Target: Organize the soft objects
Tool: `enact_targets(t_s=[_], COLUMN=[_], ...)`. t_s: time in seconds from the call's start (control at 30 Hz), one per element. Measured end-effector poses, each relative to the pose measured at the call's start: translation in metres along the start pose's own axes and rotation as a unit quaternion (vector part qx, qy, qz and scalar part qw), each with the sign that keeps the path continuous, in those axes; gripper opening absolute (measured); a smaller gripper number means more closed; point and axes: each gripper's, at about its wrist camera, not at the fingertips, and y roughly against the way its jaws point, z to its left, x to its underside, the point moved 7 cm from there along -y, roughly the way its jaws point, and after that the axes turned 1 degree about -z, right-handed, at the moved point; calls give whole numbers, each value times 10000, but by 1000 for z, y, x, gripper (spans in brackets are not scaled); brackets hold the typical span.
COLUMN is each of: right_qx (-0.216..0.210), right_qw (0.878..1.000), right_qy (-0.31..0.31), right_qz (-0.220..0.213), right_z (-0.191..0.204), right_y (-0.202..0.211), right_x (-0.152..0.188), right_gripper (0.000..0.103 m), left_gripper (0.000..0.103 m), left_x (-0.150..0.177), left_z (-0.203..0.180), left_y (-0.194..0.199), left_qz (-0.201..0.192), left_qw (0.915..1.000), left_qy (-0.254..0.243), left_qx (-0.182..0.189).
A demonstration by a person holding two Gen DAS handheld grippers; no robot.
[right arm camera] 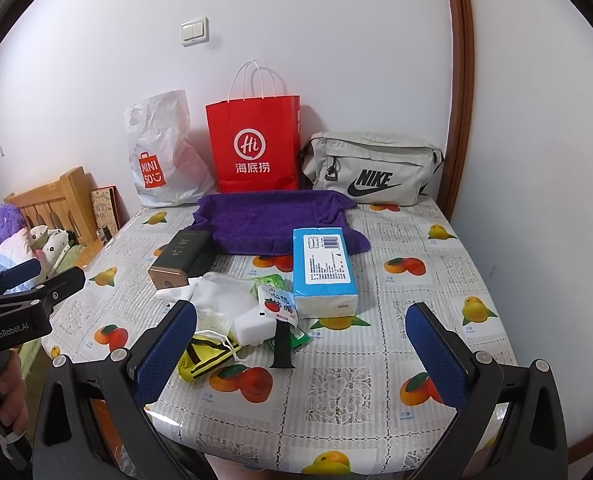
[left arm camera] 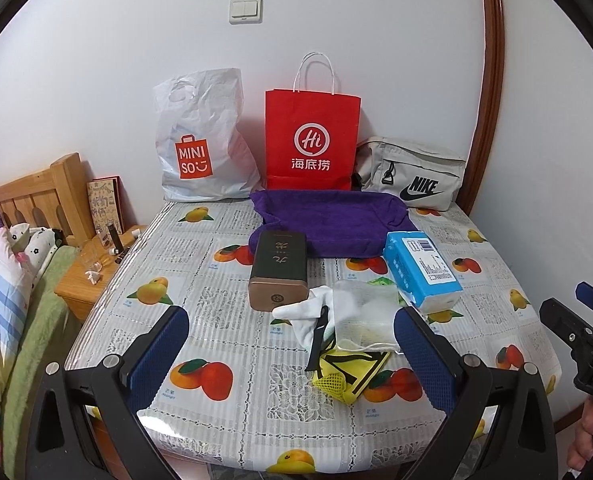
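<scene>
A pile of small things lies mid-table: a white sock [left arm camera: 316,312] [right arm camera: 184,290], a translucent mesh pouch [left arm camera: 366,316] [right arm camera: 220,300], a yellow mesh bag [left arm camera: 348,372] [right arm camera: 208,354], a black strap [left arm camera: 316,340] [right arm camera: 282,344], a white sponge [right arm camera: 252,326] and snack packets [right arm camera: 276,300]. A purple towel [left arm camera: 332,220] [right arm camera: 272,220] lies behind, with a blue tissue pack [left arm camera: 422,270] [right arm camera: 324,268] and a dark tin [left arm camera: 278,272] [right arm camera: 180,258] beside it. My left gripper [left arm camera: 292,356] is open and empty, in front of the pile. My right gripper [right arm camera: 302,352] is open and empty, near the strap.
A white Miniso bag [left arm camera: 200,140] [right arm camera: 160,156], a red paper bag [left arm camera: 312,140] [right arm camera: 256,148] and a grey Nike pouch [left arm camera: 412,176] [right arm camera: 372,170] stand against the wall. The table's fruit-print cover [left arm camera: 224,320] [right arm camera: 416,280] ends near me. A bed and nightstand [left arm camera: 92,276] are left.
</scene>
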Motion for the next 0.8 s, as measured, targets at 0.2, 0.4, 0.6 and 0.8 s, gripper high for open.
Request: enact_targets(t_s=[0.2, 0.4, 0.6, 0.8], right_qx=[2, -3, -8, -7], right_qw=[10000, 10000, 10000, 10000], right_qy=[-4, -17, -11, -13], right_qz=[-12, -4, -9, -12], right_z=[0, 0, 0, 0], right_y=[1, 1, 1, 1], right_x=[0, -1, -1, -1], right_gripper=[103, 103, 103, 103], left_gripper=[103, 103, 103, 103], left_x=[0, 0, 0, 0], left_z=[0, 0, 0, -1], left_y=[0, 1, 1, 2], left_qz=[-2, -5, -3, -10], left_qw=[10000, 10000, 10000, 10000], left_qy=[-3, -7, -10, -18], left_qx=[-3, -10, -8, -5])
